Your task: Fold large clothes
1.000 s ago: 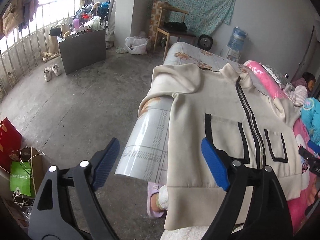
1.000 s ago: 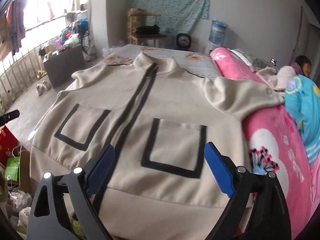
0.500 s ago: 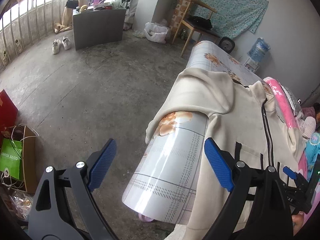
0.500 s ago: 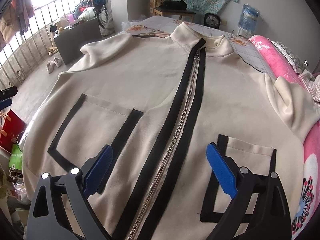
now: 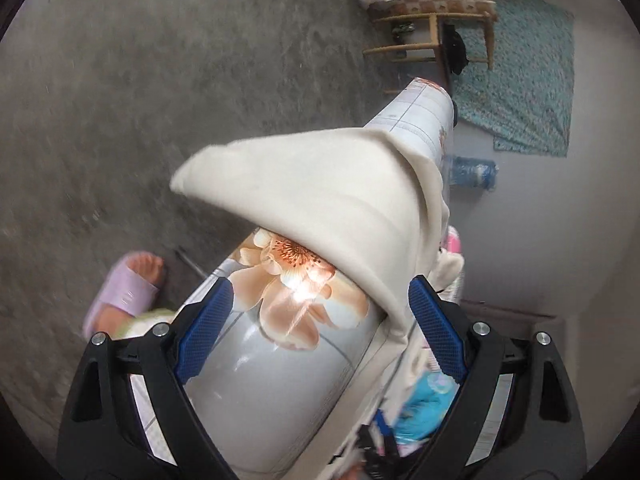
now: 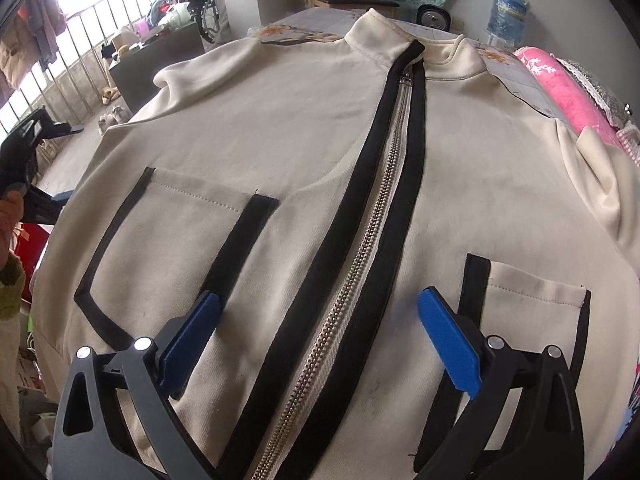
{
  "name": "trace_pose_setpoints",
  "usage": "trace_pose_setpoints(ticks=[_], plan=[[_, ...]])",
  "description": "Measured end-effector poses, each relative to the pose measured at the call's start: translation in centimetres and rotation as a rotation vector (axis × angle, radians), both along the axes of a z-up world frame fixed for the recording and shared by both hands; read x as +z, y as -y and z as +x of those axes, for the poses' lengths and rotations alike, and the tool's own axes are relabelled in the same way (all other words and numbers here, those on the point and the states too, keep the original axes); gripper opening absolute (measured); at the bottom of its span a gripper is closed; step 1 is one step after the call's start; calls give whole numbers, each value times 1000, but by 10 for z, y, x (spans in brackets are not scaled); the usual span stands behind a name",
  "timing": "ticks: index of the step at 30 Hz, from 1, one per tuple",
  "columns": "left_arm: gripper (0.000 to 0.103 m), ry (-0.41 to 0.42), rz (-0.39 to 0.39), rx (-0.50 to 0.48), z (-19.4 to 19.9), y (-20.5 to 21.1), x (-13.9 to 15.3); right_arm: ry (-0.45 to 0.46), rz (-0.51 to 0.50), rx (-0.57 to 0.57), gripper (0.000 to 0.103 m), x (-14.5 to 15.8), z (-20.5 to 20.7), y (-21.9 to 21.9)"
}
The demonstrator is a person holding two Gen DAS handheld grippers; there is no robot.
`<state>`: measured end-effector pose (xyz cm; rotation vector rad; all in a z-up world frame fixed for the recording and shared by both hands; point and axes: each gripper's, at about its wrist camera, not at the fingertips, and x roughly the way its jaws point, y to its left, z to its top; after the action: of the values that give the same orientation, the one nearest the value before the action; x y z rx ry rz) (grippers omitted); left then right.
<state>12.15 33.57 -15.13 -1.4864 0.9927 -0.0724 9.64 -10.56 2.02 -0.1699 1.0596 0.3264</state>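
Note:
A large cream zip jacket [image 6: 280, 152] with black trim and two front pockets lies flat, front up, on a table covered with a floral cloth [image 5: 288, 380]. My right gripper [image 6: 320, 296] hovers low over its lower front. Its jaws are opening and straddle the zipper [image 6: 360, 280] without pressing on anything. My left gripper [image 5: 320, 284] is open and rolled sideways at the table's left edge. The jacket's left sleeve [image 5: 312, 188] droops over that edge just ahead of its fingers, untouched. The right wrist view also shows the left gripper [image 6: 28, 140] at its far left.
A person's foot in a lilac slipper [image 5: 124, 292] stands on the concrete floor beside the table. A pink blanket [image 6: 560, 92] lies along the jacket's right side. Beyond the table are a wooden chair [image 5: 432, 28], a water bottle [image 6: 508, 12] and a dark cabinet [image 6: 160, 64].
My left gripper has dropped and rolled over to the table's left edge, close to the hanging sleeve. My right gripper has sunk closer to the jacket's zipper, its fingers a little wider apart.

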Motion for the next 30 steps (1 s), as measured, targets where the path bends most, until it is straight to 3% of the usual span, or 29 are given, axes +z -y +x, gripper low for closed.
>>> trace_pose_setpoints(ticks=[2,4,7,13,14,18,22,26,30], plan=[[86,-20,-151,21,12,1,-31,0,0,-4,97,0,1,0],[86,-43,-234,44,23,1,-57,0,0,-8,97,-1,1,-1],[86,-97,-289,43,40,5,-84,-2,0,-12,97,0,4,-2],[85,-159,-313,19,72,7,-116,-3,3,-24,97,0,7,-3],[82,-163,-304,20,77,5,-116,-3,3,-25,97,-1,7,-3],[40,-180,-277,35,83,-9,-114,-2,5,-27,97,-1,8,-3],[8,-159,-174,40,91,-26,-94,-2,10,-33,97,0,10,-2],[6,-94,75,66,91,-45,-35,-4,23,-41,97,0,11,0],[6,28,414,77,89,-40,63,-15,61,-59,97,2,10,5]])
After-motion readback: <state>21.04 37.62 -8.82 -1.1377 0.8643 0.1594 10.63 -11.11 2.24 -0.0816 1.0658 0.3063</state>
